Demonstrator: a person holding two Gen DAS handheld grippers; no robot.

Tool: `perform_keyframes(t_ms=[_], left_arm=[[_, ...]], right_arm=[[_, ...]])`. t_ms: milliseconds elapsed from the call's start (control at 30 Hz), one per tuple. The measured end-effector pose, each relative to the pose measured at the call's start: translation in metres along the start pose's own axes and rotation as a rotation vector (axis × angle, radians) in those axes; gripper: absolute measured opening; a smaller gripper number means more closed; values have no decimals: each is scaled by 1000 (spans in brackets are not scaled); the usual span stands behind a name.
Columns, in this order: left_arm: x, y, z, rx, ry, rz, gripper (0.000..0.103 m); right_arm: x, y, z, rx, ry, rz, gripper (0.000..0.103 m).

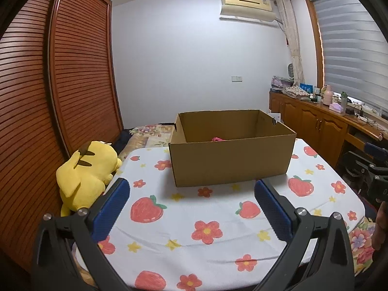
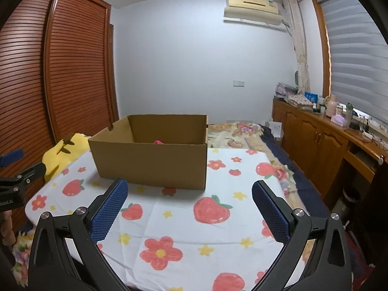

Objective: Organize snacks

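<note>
Both wrist cameras sit low over the near edge of the strawberry-print cloth (image 1: pixel 184 220), looking forward between their own spread jaws toward the far wall. The left view has the cardboard box (image 1: pixel 230 162) right of centre; the right view has it left of centre. Both share the box, cloth, louvered wardrobe (image 2: pixel 72 72) and air conditioner (image 2: pixel 253 6), at similar closeness.

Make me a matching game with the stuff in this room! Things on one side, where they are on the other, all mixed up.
Things:
1. brown cardboard box
2. yellow plush toy
3. cream air conditioner
4. small pink item

Places:
A. high on the back wall
B. inside the box
C. on the strawberry-print cloth
D. beside the slatted wooden wardrobe

Pairs: 1-C, 2-D, 3-A, 4-B
</note>
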State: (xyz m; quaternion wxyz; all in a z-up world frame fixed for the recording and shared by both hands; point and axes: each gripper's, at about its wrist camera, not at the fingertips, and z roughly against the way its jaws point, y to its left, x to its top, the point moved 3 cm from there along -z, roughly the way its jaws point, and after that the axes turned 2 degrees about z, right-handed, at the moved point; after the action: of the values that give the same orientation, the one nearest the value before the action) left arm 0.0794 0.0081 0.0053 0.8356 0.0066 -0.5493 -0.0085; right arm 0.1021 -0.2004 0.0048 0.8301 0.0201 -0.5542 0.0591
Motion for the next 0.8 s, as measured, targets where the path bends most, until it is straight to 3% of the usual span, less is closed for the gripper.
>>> perform_keyframes(t_ms=[800], left_arm=[[-2, -1, 3, 9, -14, 0, 103]], right_arm=[[2, -1, 2, -4, -6, -2, 103]])
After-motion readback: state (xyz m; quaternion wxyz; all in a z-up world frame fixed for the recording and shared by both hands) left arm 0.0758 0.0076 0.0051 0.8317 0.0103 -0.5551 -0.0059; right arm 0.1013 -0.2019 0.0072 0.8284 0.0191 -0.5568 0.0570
